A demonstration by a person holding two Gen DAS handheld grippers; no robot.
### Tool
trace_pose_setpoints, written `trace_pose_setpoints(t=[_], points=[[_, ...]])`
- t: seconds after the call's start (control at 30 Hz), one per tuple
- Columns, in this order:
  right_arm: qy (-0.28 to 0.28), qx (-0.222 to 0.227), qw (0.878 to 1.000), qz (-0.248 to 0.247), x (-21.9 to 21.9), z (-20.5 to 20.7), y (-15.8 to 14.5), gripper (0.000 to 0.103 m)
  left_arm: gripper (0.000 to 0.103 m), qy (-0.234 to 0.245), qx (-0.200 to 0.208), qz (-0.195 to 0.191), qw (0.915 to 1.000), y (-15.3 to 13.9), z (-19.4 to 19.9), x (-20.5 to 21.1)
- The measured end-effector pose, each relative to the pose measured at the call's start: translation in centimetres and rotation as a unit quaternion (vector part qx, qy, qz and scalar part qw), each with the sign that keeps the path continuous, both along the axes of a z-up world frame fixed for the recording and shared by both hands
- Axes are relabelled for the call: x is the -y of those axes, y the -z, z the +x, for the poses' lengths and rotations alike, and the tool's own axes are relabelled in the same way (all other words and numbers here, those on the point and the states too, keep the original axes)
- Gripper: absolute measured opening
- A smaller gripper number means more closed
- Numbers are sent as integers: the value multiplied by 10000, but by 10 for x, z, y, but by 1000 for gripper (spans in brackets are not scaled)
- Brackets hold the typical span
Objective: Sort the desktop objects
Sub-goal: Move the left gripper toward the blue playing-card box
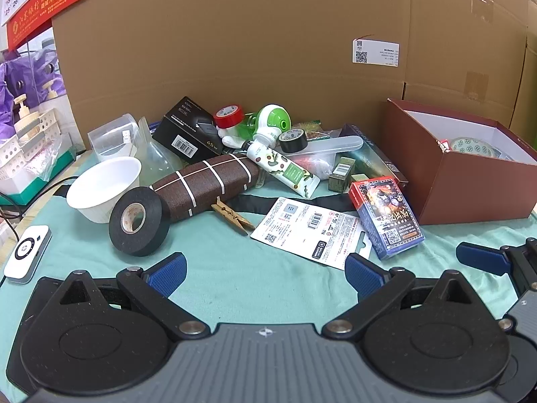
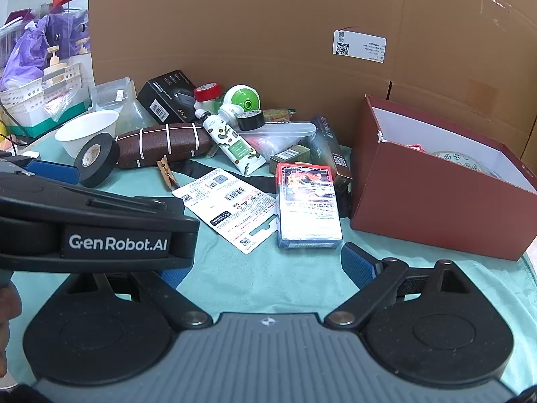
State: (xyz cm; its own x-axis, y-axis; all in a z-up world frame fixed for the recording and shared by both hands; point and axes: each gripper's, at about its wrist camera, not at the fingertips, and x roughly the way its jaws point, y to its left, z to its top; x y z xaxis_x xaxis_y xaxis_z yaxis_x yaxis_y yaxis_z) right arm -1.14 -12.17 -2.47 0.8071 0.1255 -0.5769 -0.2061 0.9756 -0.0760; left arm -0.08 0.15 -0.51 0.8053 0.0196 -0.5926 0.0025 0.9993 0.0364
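Left tool (image 1: 265, 273) jaws apart, empty. Right tool (image 2: 265, 268) jaws apart, empty. Card deck (image 2: 307, 201) on surface (image 2: 268, 278) beside maroon box (image 2: 436, 208).

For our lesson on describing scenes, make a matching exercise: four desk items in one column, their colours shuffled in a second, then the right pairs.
Things
1. bowl
2. large tape roll
3. open box
4. clothespin

Colours
A. black
B. dark red
C. plain wood
D. white

Pairs: 1-D, 2-A, 3-B, 4-C
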Motion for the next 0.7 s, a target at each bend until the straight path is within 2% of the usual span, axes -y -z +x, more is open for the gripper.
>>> trace_pose_setpoints(t=[0.7], points=[[-62, -149, 9999, -6, 0, 9, 7, 92, 103, 6, -139, 20, 9999, 5, 10, 1]])
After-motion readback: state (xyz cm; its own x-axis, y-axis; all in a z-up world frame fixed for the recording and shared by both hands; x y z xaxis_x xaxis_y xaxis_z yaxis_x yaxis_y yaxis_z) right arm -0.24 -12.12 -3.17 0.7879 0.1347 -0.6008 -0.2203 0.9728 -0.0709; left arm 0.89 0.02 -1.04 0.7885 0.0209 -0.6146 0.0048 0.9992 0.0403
